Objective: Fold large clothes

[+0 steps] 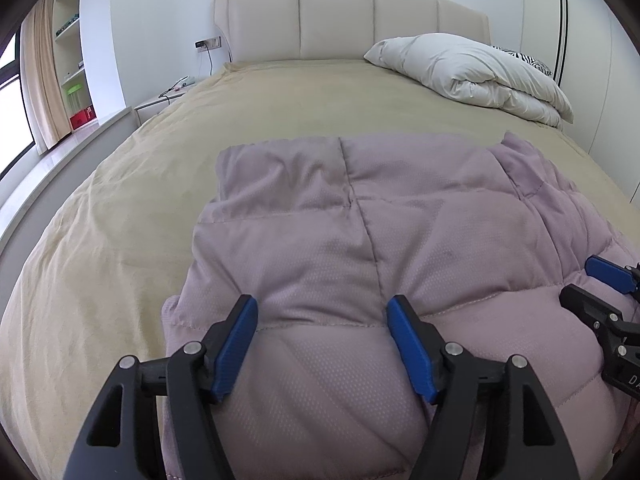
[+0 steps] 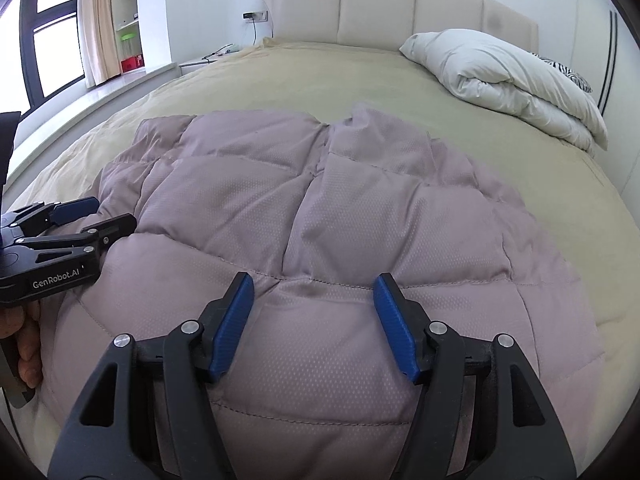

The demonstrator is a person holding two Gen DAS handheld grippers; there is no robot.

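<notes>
Covering most of the beige bed [image 1: 120, 216], a quilted mauve garment [image 1: 360, 240] is laid with its long axis running from the near edge toward the headboard [image 1: 336, 20]. Bare bedding is seen left and beyond; a white duvet [image 1: 472, 72] is bunched far right. The left gripper [image 1: 322, 344] and right gripper [image 2: 314, 320] are held spread, nothing grasped.

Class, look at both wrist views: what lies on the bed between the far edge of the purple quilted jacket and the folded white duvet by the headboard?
Nothing: only bare beige bedspread separates the purple quilted jacket from the folded white duvet, clearest in the right wrist view.
</notes>
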